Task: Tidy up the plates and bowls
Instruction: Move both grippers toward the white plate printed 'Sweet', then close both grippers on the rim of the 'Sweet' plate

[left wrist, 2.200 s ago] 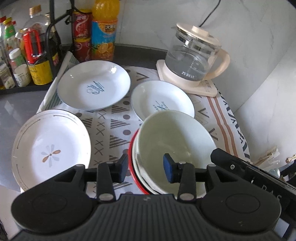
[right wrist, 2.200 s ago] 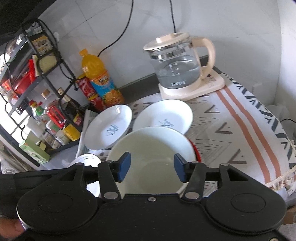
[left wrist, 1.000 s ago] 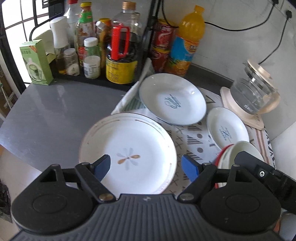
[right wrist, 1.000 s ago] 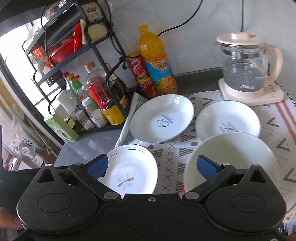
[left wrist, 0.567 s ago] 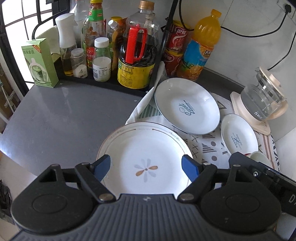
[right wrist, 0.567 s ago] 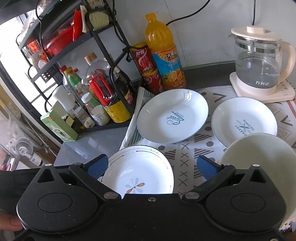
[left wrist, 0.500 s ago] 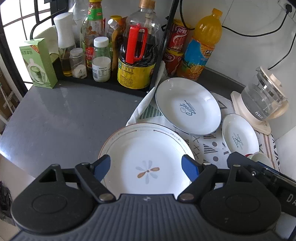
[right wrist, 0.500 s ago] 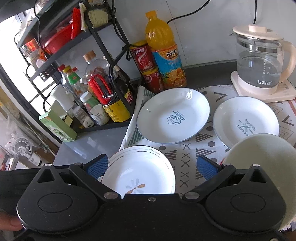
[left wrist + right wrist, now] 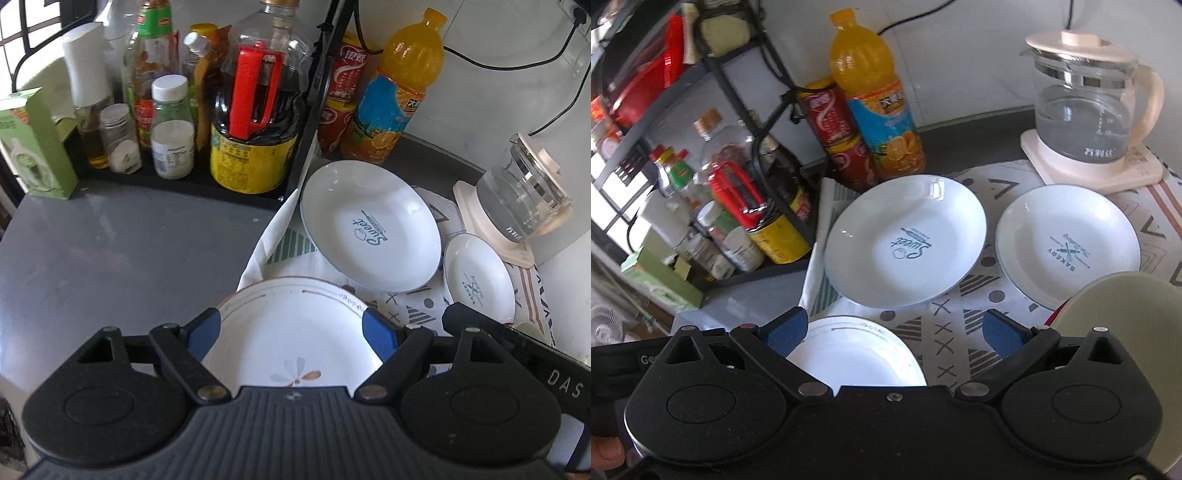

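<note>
A white plate with a flower motif (image 9: 295,332) lies at the near left of the patterned cloth; my left gripper (image 9: 291,330) hangs open just above it, its blue pads to either side of the plate's middle. The same flower plate (image 9: 857,350) shows in the right wrist view, low and left of my open, empty right gripper (image 9: 894,330). Farther back lie a "Sweet" plate (image 9: 369,229) (image 9: 905,243) and a smaller "Bakery" plate (image 9: 480,280) (image 9: 1067,247). A pale bowl (image 9: 1119,317) on a red-rimmed stack sits at the near right.
A black rack with bottles and jars (image 9: 184,110) stands at the back left, with red cans (image 9: 842,147) and an orange juice bottle (image 9: 879,103) beside it. A glass kettle (image 9: 1086,118) sits on its base at the back right. Bare grey counter (image 9: 110,251) lies on the left.
Both grippers have shifted left, away from the bowl stack, and drawn nearer the flower plate. The bowl has slid toward the right edge of the right wrist view. Both jaws stay wide.
</note>
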`<state>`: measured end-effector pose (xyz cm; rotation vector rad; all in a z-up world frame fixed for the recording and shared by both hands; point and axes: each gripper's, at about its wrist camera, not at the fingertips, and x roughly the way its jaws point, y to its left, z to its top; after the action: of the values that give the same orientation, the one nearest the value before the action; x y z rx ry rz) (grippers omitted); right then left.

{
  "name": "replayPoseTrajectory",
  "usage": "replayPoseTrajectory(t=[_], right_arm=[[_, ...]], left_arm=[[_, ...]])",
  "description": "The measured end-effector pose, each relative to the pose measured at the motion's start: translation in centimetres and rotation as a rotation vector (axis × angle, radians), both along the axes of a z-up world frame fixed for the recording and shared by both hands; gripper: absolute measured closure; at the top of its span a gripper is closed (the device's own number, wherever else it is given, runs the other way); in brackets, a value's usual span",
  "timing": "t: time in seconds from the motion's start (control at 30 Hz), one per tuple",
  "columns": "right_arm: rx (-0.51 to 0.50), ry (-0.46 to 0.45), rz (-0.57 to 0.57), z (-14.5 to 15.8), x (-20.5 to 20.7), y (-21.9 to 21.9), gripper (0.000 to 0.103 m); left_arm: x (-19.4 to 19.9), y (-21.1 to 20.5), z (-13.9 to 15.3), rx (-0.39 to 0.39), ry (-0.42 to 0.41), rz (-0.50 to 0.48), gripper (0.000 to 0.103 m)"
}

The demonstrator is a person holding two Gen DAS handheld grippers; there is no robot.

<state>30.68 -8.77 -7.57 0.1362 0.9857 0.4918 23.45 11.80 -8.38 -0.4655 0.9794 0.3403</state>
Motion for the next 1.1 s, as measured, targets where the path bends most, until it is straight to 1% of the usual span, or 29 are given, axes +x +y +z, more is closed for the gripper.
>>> replayPoseTrajectory(t=[0.23,0.3,0.37,0.47,0.5,0.53,0.67,0.7,0.77,0.97,1.1], right_arm=[[-0.014,0.015,-0.082,-1.3,1.3,0.7,0.013],[-0.013,0.020,-0.103,-1.7,1.6,1.0,0.018],[-0.013,0.029,-0.127,-2.2,2.1,1.2,0.019],[-0.011,0.037,-0.157,-3.0,2.8,1.6,0.023],[-0.010,0.039,-0.164,-3.2,3.0,1.8,0.026],[-0.012,0.042,-0.172,-3.5,3.3,2.0,0.027],[-0.016,0.079,-0.221,-5.2,4.6,2.3,0.038],[-0.018,0.091,-0.234,-5.7,5.0,2.3,0.041],[-0.023,0.111,-0.252,-6.6,5.6,2.5,0.043],[-0.049,0.156,-0.285,-8.9,7.0,3.2,0.051],[-0.053,0.186,-0.307,-10.1,7.8,3.3,0.063]], left_arm=[[2.7,1.3,-1.1,-0.034,-0.009,-0.061,0.022],[3.6,1.7,-1.6,-0.050,-0.011,-0.080,0.023],[4.4,2.1,-2.0,-0.064,-0.018,-0.103,0.024],[5.7,2.5,-2.6,-0.068,-0.027,-0.131,0.026],[6.1,2.6,-2.9,-0.071,-0.032,-0.140,0.027],[6.6,2.7,-3.2,-0.075,-0.034,-0.150,0.030],[8.6,3.5,-4.9,-0.107,-0.024,-0.164,0.042],[9.0,3.6,-5.3,-0.112,-0.020,-0.166,0.043],[9.7,3.8,-6.3,-0.123,-0.010,-0.167,0.051],[11.4,4.4,-8.8,-0.168,0.014,-0.163,0.063],[12.2,4.2,-10.0,-0.178,0.026,-0.166,0.069]])
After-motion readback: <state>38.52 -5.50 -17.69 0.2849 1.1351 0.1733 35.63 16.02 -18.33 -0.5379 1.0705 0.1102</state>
